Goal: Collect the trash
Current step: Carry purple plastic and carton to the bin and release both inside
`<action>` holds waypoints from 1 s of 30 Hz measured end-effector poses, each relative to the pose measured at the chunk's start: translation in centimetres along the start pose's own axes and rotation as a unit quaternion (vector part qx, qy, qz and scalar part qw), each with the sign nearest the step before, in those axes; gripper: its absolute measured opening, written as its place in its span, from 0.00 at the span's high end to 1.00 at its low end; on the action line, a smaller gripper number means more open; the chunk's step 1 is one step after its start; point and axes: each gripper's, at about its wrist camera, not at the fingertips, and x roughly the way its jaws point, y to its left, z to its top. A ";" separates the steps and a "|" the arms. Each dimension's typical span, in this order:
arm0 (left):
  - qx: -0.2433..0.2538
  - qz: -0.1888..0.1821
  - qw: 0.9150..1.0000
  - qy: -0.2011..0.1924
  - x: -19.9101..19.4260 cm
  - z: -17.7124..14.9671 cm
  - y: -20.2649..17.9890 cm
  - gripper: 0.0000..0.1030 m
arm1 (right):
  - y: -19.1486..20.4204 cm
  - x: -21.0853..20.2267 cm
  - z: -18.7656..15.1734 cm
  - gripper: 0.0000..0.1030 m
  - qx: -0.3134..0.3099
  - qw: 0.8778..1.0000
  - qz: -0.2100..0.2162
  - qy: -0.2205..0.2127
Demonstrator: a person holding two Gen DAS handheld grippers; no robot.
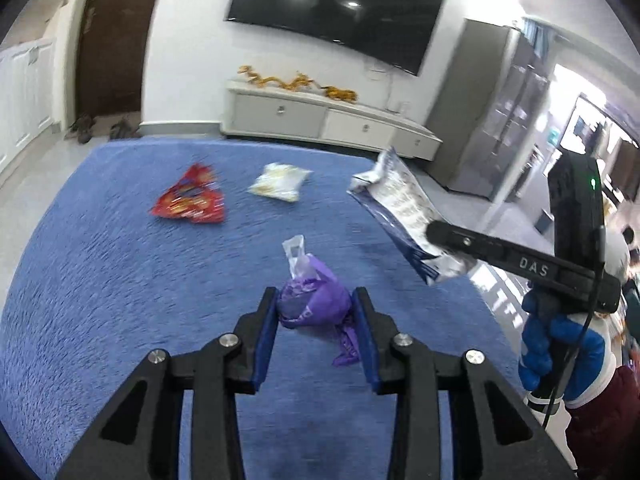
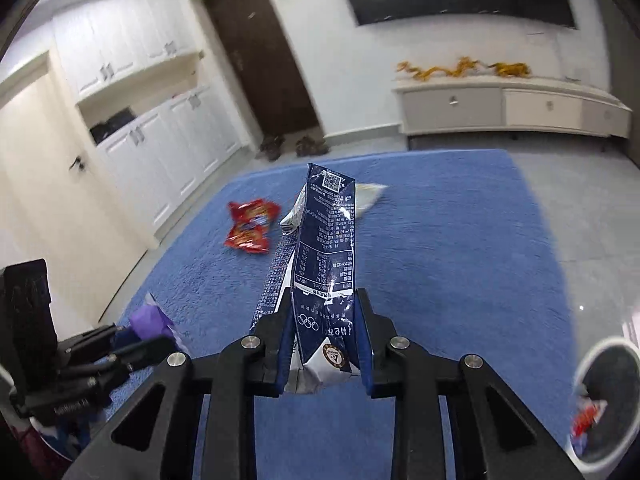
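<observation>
Your left gripper [image 1: 316, 312] is clamped on a crumpled purple wrapper [image 1: 310, 300], lifted above the blue rug [image 1: 120, 280]; part of the wrapper droops below the pads, and its print is too creased to read. Your right gripper [image 2: 324, 336] pinches a flattened dark blue milk carton [image 2: 324, 248], standing upright between the pads, its lower end hidden by them. On the rug beyond lie a red snack bag [image 1: 188, 200] and a pale yellow packet [image 1: 280, 182], both blurred. At the right wrist view's lower right edge, a white bin [image 2: 608, 396] is cut off, with something red inside.
</observation>
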 end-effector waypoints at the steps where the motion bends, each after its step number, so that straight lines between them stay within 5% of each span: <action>1: 0.011 -0.006 1.000 0.002 0.5 0.6 -1.3 0.66 | -0.9 -1.1 -0.4 0.74 0.008 1.000 -0.009 -0.007; 8: 0.102 -0.070 0.992 0.025 3.3 2.8 -11.2 0.67 | -10.3 -9.3 -4.5 0.74 0.090 0.990 -0.096 -0.054; 16: 0.167 -0.141 0.971 0.098 10.4 3.5 -23.8 0.67 | -21.3 -15.7 -11.2 0.74 0.167 0.960 -0.214 -0.068; 20: 0.196 -0.158 0.959 0.127 14.5 3.6 -29.6 0.66 | -26.4 -16.4 -13.6 0.73 0.209 0.942 -0.254 -0.065; 30: 0.169 -0.175 0.956 0.166 24.5 4.7 -36.4 0.65 | -34.2 -13.5 -14.6 0.73 0.263 0.924 -0.273 -0.051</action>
